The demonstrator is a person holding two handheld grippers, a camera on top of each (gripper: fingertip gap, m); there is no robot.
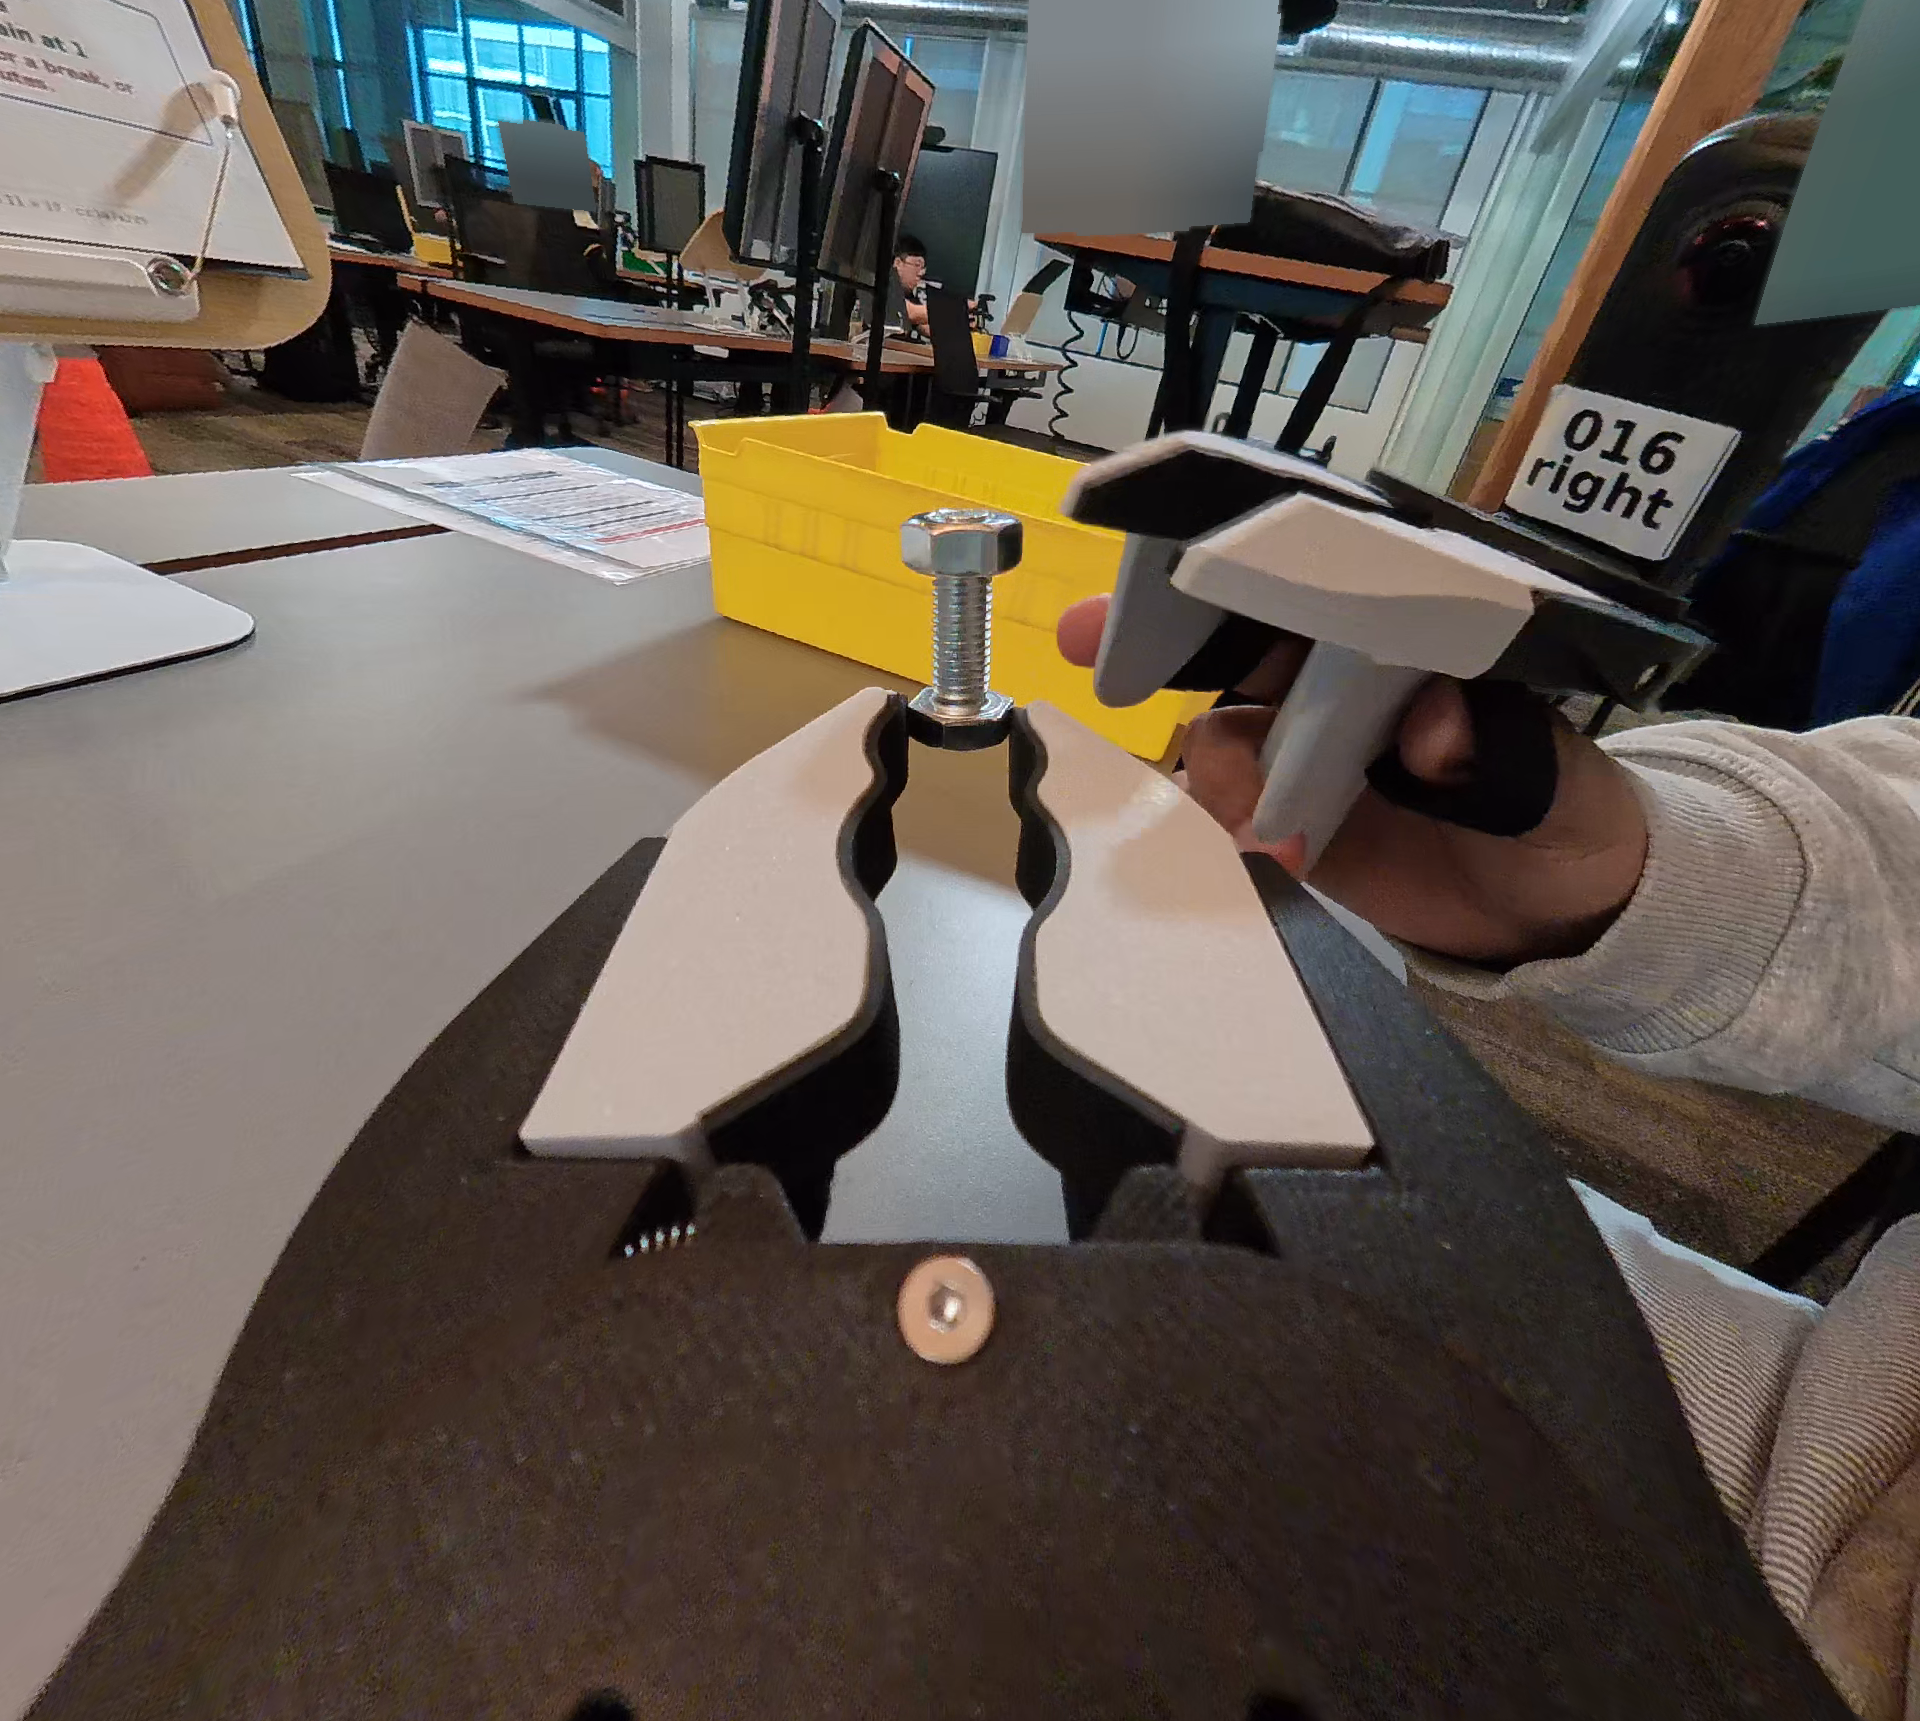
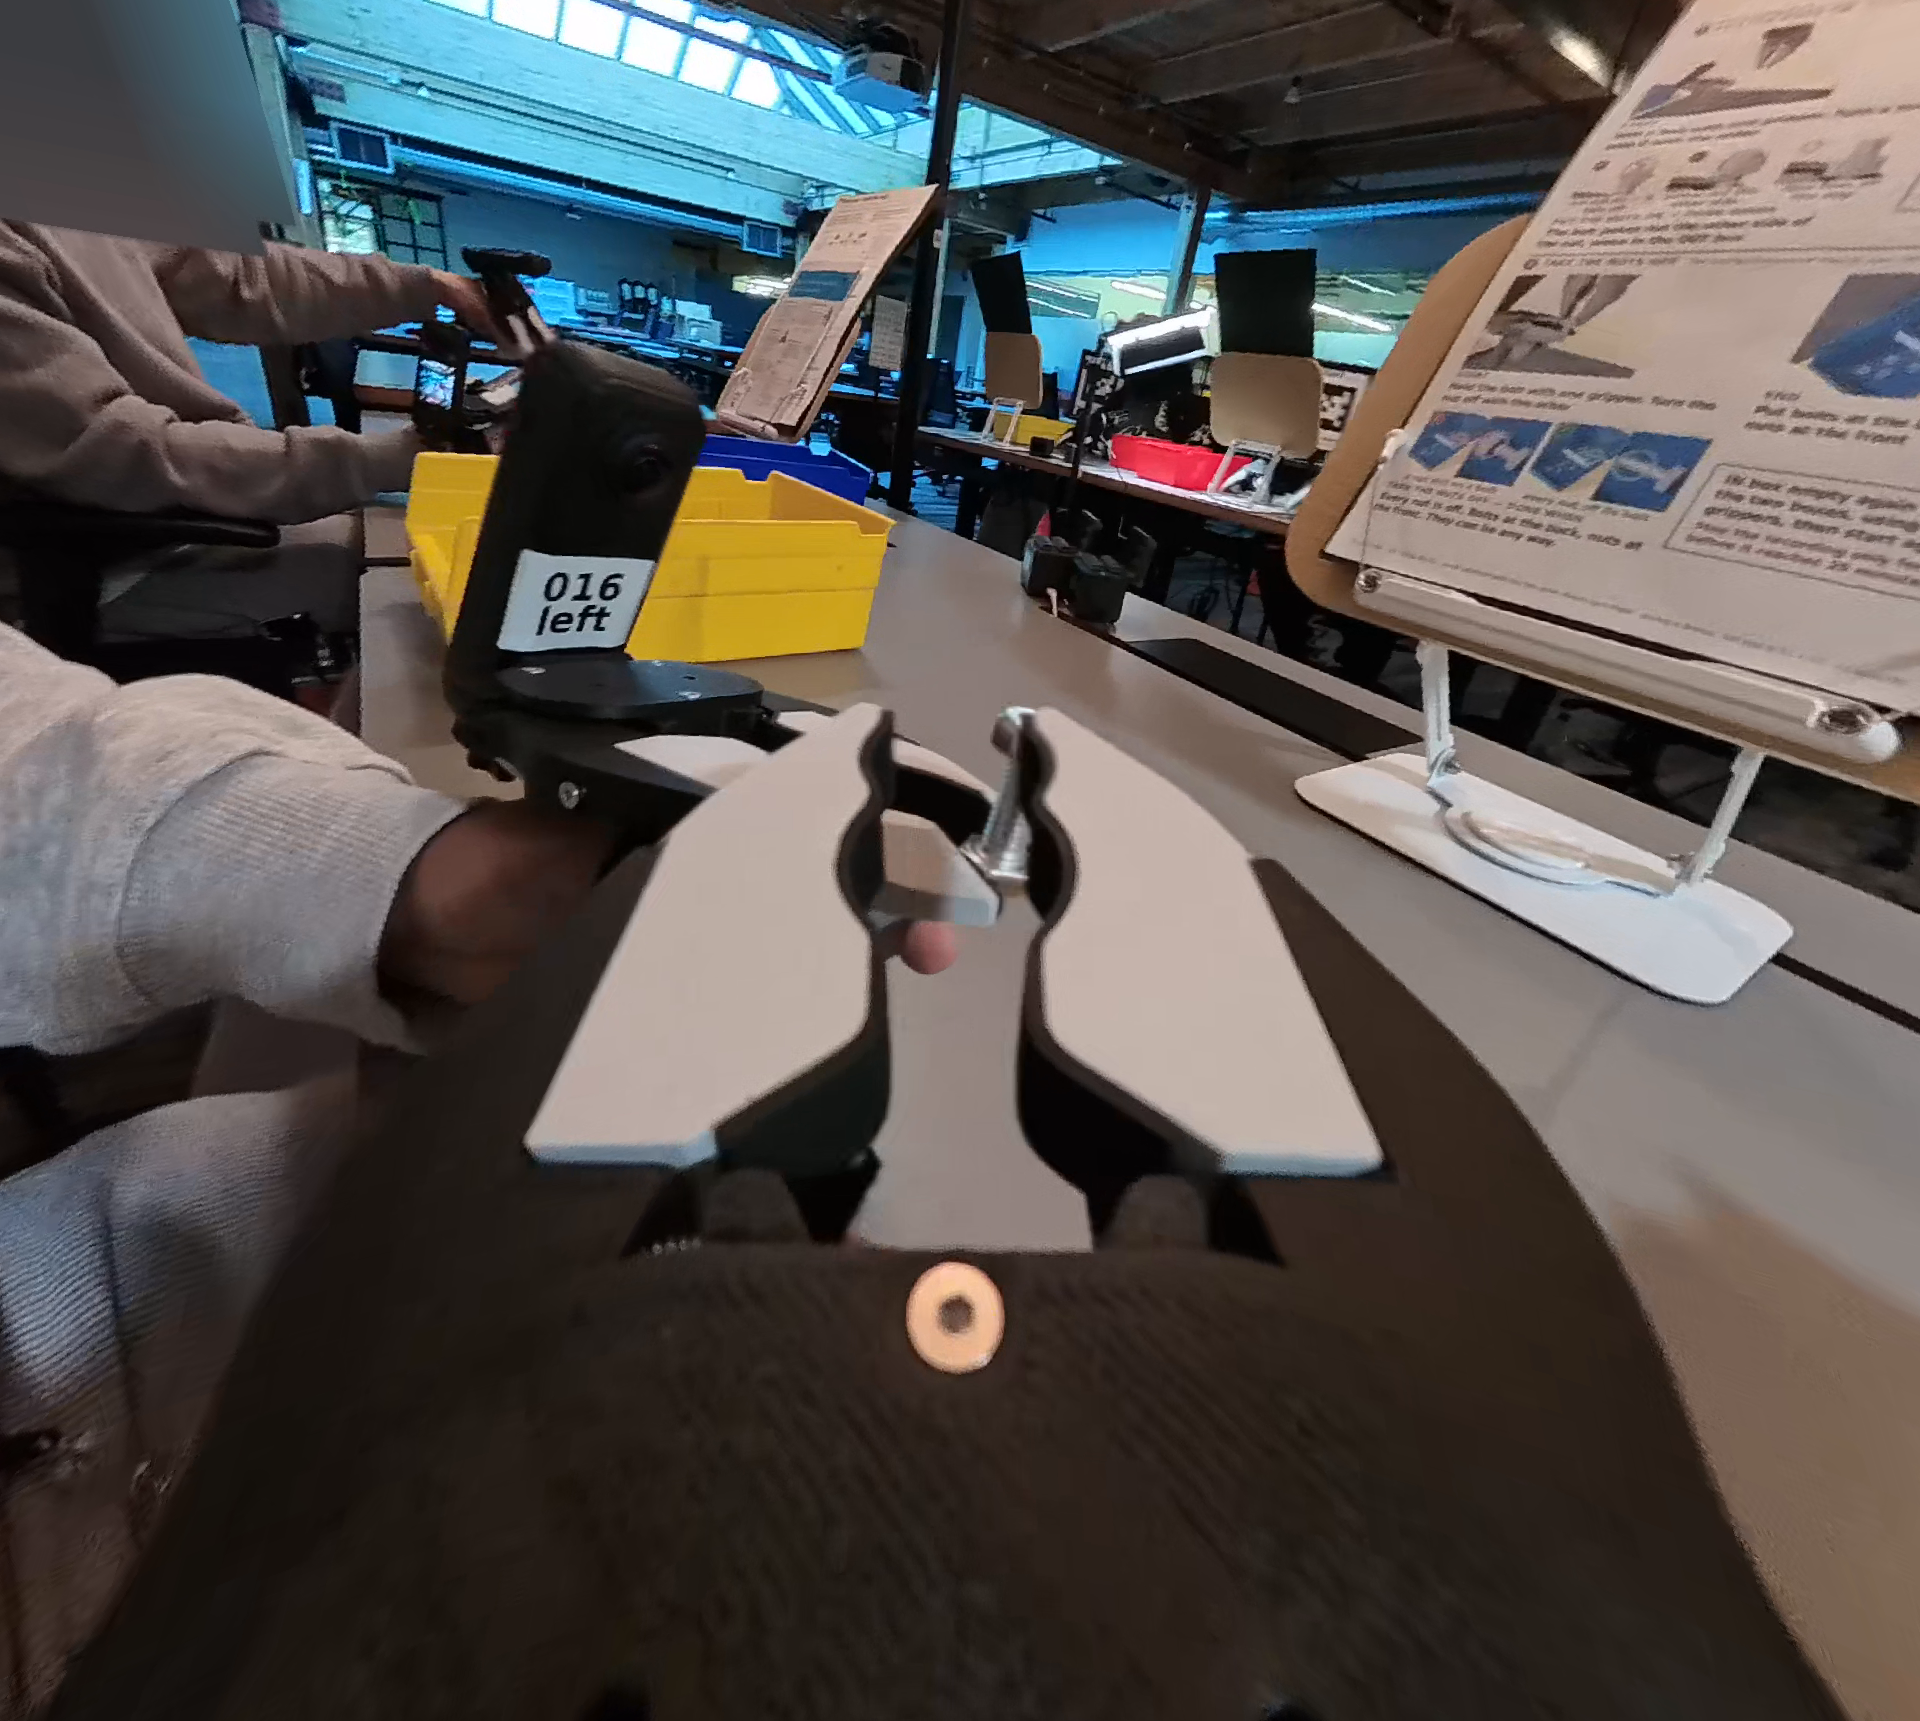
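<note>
My left gripper (image 1: 961,715) is shut on a hex nut (image 1: 961,729) threaded on the lower end of a silver bolt (image 1: 961,611). The bolt stands upright with its hex head on top, above the grey table (image 1: 364,736). My right gripper (image 1: 1138,539) is open and empty, just to the right of the bolt's head and not touching it. In the right wrist view, my right gripper (image 2: 954,721) has its jaws apart, and the bolt (image 2: 1006,798) shows beyond them by the right fingertip. A left fingertip (image 2: 935,887) holds the nut (image 2: 995,866) there.
A yellow bin (image 1: 810,528) stands on the table behind the bolt and also shows in the right wrist view (image 2: 769,580). A laminated sheet (image 1: 520,508) lies at the far left. A document stand (image 2: 1662,321) on a white base (image 2: 1558,882) stands nearby. Another person (image 2: 104,383) sits beyond. Across from one pair of fingers to the other is roughly 4 cm.
</note>
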